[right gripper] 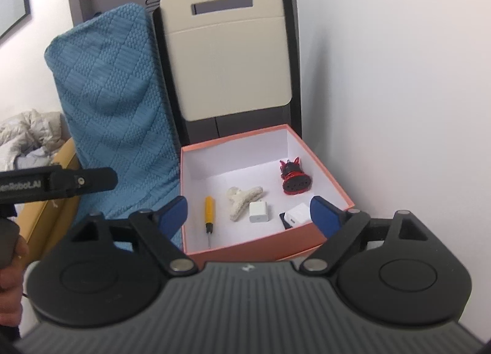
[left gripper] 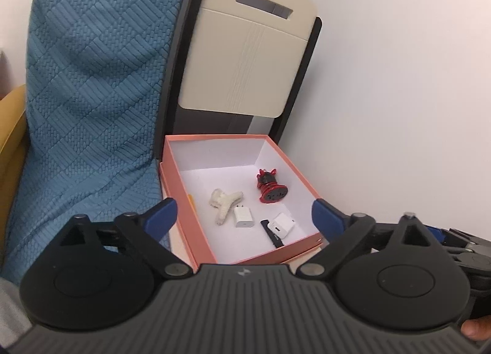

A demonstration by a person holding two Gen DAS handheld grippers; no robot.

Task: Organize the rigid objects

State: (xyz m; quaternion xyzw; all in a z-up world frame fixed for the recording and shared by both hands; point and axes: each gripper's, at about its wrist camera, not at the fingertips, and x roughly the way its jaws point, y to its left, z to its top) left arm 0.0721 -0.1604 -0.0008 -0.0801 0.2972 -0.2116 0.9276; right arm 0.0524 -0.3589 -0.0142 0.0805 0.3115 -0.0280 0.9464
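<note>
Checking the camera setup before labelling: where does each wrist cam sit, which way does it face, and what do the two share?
Left wrist: sits on the left gripper, looking forward and down into the orange box; own open blue fingers and a bit of hand at lower right show.
Right wrist: sits on the right gripper, facing the same box from further right; own open fingers show, plus the left gripper and its hand at the left edge.
Shared: box, red figurine, two white chargers, blue cushion, beige chair back.
</note>
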